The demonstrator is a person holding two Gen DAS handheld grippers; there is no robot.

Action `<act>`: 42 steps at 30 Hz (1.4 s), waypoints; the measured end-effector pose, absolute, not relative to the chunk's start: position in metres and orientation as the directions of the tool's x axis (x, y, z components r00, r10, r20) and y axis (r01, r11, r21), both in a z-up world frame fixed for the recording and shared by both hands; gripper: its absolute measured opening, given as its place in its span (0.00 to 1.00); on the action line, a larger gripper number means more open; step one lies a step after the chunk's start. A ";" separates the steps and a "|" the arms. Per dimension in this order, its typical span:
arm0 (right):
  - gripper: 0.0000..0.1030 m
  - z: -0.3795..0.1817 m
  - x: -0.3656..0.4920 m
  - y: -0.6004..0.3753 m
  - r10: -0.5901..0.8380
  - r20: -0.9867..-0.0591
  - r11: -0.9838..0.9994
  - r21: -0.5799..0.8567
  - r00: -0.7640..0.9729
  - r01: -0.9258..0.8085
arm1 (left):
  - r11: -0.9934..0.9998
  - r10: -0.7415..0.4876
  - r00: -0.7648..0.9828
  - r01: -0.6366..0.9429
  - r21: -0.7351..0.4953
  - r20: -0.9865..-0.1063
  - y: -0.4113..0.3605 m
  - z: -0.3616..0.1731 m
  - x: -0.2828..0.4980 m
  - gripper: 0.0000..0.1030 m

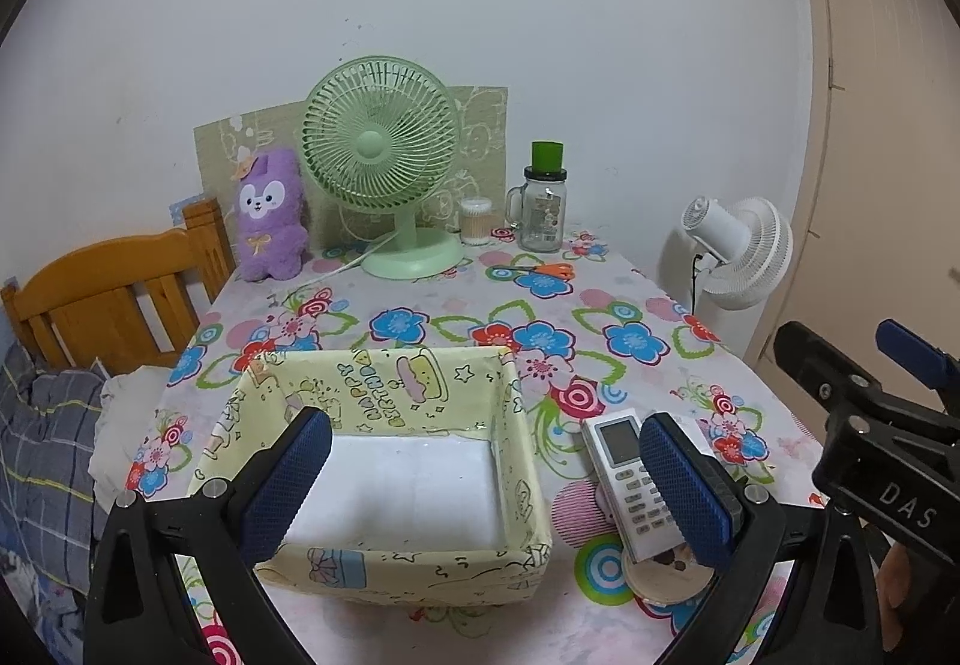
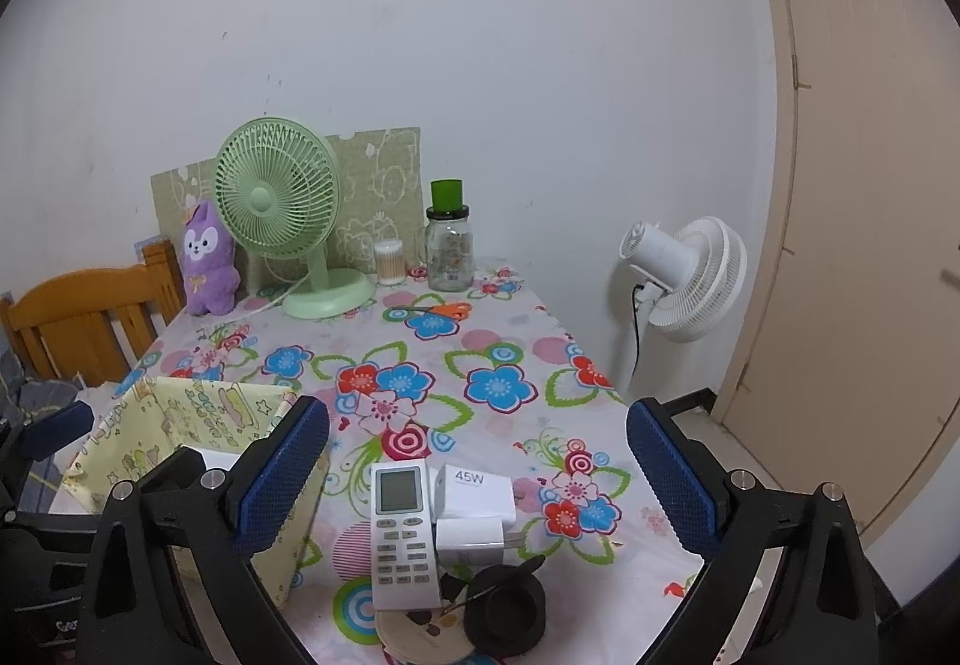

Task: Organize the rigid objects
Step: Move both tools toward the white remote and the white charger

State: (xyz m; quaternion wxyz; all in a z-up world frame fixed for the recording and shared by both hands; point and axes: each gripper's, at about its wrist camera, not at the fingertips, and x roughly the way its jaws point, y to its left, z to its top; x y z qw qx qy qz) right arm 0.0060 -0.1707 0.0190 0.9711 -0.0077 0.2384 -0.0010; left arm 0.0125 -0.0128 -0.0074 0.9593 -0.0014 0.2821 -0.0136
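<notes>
Right gripper (image 2: 477, 476) hangs w/ fingers wide apart, nothing btwn them. Just below & ahead of it: the remote (image 2: 401, 530), flat on the table (image 2: 480, 353), screen end pointing away from the gripper, button end toward it. Long axis runs roughly along the gripper's line of sight, so the fingers straddle its narrow width. Near end rests on a round white lid (image 2: 414, 638).

Touching the remote's right side: two white chargers, 45W one (image 2: 474, 491) farther out, small one (image 2: 470, 540) nearer. A black cap (image 2: 505, 611) sits nearest, right of the remote's near end.

Left gripper (image 1: 486, 482) is also spread open & empty, poised over the box (image 1: 516, 425), which lies left of the right gripper. Box floor looks bare. In its view the remote is just right of the box, partly behind the right finger.

Risks, as I judge: the pile is tight. Closing on the remote could catch a charger w/ the right finger & drag it, or knock the cap. The remote's near end is propped on the lid, so it may rock or slip when pinched. Left finger has little room vs. the box wall; could shove the box.

Farther off: scissors (image 2: 438, 309), jar (image 2: 450, 251), green fan (image 2: 282, 203).
</notes>
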 end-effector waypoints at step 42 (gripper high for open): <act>0.86 -0.019 0.042 -0.224 0.056 -0.565 0.998 0.036 0.823 -0.043 | 1.000 0.004 0.778 -0.002 0.005 -0.628 -0.096 -0.047 0.048 0.80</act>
